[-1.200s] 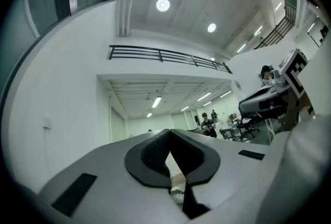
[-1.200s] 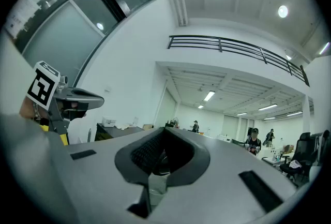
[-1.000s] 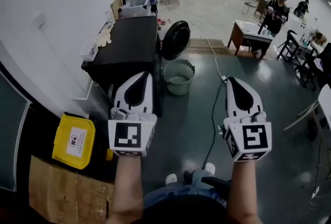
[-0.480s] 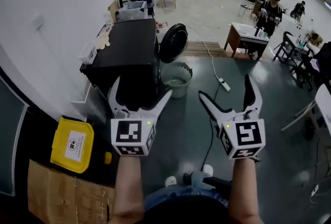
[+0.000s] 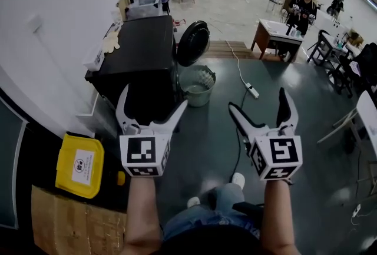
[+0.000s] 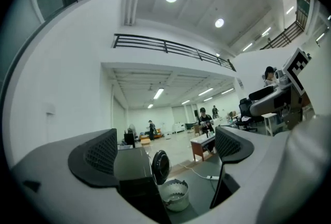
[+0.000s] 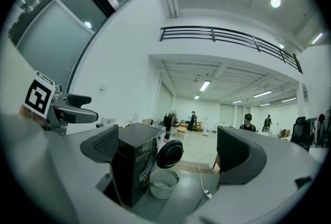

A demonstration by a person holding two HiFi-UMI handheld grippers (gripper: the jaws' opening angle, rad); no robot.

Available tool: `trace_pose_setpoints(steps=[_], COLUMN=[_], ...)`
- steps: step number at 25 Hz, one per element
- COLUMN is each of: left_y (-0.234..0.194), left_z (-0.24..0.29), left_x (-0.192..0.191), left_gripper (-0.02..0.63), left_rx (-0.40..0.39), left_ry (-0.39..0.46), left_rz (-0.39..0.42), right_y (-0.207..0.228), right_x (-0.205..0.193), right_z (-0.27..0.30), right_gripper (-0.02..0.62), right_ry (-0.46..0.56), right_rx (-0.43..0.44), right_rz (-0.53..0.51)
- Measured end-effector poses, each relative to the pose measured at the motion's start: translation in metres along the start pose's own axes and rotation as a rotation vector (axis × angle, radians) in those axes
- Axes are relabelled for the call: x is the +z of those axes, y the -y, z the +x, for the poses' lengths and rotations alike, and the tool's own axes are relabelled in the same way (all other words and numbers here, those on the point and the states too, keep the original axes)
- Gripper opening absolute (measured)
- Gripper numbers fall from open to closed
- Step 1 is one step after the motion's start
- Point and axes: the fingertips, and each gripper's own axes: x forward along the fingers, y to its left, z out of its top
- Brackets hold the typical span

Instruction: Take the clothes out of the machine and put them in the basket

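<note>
Open floor (image 5: pixel 212 130) leads straight up to the machine (image 5: pixel 144 50), but at the machine's front its round door (image 5: pixel 193 43) hangs swung wide, the basket (image 5: pixel 197 99) sits right under that door, and a power strip (image 5: pixel 251 92) lies farther out from the machine's front.

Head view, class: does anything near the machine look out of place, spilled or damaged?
Nothing looks spilled or damaged. The machine has its door open, and the basket sits upright by it. One oddity: a cable with a power strip trails loose across the floor.
</note>
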Motion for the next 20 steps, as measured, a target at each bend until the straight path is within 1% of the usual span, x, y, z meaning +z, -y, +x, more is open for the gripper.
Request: trace_pose_setpoints(steps=[2,6,11,16,18,19,20], left_y=[-0.002,-0.007,-0.007,-0.001,0.006,0.009,0.013], left_z=[0.007,0.026,0.055,0.096,0.119,0.132,0.145], left_x=[-0.002,-0.004,-0.016,-0.030,-0.028,-0.028,-0.027], left_gripper=[0.568,0.566,0.565,0.565,0.565,0.557,0.528], left_rx=[0.005,0.028,0.040,0.062,0.067,0.069,0.072], left_ry=[0.005,0.016,-0.001,-0.032,-0.029,-0.028,-0.024], left_rz=[0.016,0.004,-0.016,0.010,0.030,0.052,0.075], right_y=[0.003,0.012,0.026,0.049,0.065,0.073,0.083], right_x=[-0.003,-0.009,-0.022,-0.033,-0.036,-0.039,-0.041], right_z=[0.007,0.023,0.055,0.099,0.119,0.129,0.139], right_gripper=[0.569,0.566,0.566,0.563,0.540,0.531,0.528], right_ry=[-0.001,-0.018,-0.028,-0.023,-0.024,-0.024,-0.023], right_rx=[-0.004,-0.011,0.011,0.035,0.043,0.048,0.054], right_rz=[-0.009,-0.053,-0.027,0.003,0.005,0.005,0.005])
